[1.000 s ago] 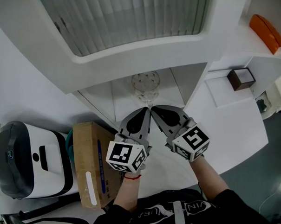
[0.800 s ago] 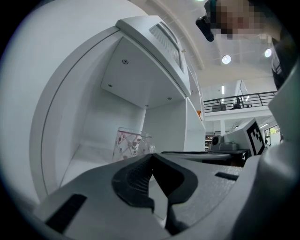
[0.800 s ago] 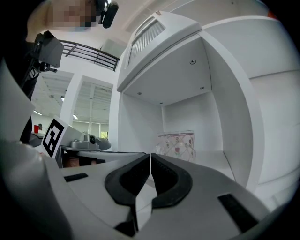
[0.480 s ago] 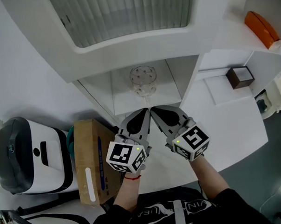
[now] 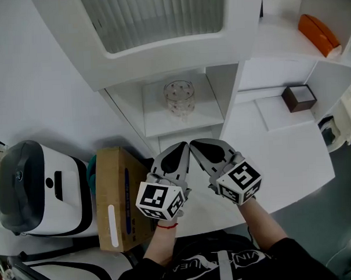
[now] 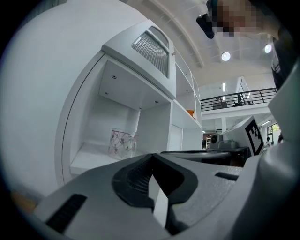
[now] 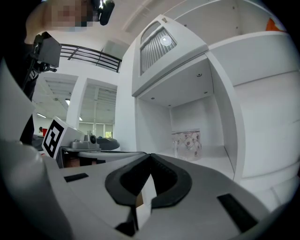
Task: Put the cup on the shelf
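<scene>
A clear glass cup (image 5: 179,98) with a small dotted pattern stands upright on the white shelf (image 5: 157,121) inside an open cubby. The same cup (image 6: 123,143) shows in the left gripper view, and the cup (image 7: 187,144) again in the right gripper view. My left gripper (image 5: 183,145) and right gripper (image 5: 193,144) are side by side below the shelf, tips nearly touching each other. Both are shut with nothing in them, well short of the cup.
A cardboard box (image 5: 117,197) sits to the left of my hands, beside a white and black appliance (image 5: 35,192). To the right are a white counter (image 5: 280,143), a small brown box (image 5: 299,97) and an orange object (image 5: 318,33) on a higher shelf.
Both grippers have drawn back and slightly down from the shelf, so the cup sits farther from the tips than before. The cup stays where it stood.
</scene>
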